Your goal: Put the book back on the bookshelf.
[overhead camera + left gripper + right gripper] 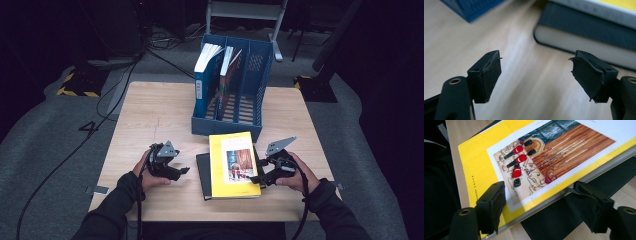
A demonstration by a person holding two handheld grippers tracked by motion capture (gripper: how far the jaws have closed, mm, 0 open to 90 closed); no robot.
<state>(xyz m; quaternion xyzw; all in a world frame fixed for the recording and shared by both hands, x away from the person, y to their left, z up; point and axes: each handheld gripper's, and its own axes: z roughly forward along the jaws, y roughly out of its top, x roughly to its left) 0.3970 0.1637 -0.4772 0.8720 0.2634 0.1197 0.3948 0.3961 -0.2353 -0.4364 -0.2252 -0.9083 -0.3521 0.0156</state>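
Dark room, grey carpet, cables across the floor at upper left of the high view. Light wooden table (150, 115) in the middle of the frame.

Blue file rack (235, 85) stands at the table's far edge, upper centre. Two books stand upright in its left compartments; the right one looks empty.

Yellow book (233, 164) lies flat at lower centre, just in front of the rack, stacked on a dark book (202, 172) whose edge sticks out along its left side. Cover picture: wood floor and red-and-black figures, seen in the right gripper view.

Right gripper (257, 178): lower right of the high view, at the yellow book's right edge. In its own view the jaws straddle that edge, one over the cover, one below over the dark book. Jaws apart; pads not visibly pressing on the book.

Left gripper (183, 171): lower left of the high view, just left of the dark book, not touching it. In its own view (535, 75) the jaws stand wide apart with bare tabletop between them; the dark book's page edge lies ahead at upper right.
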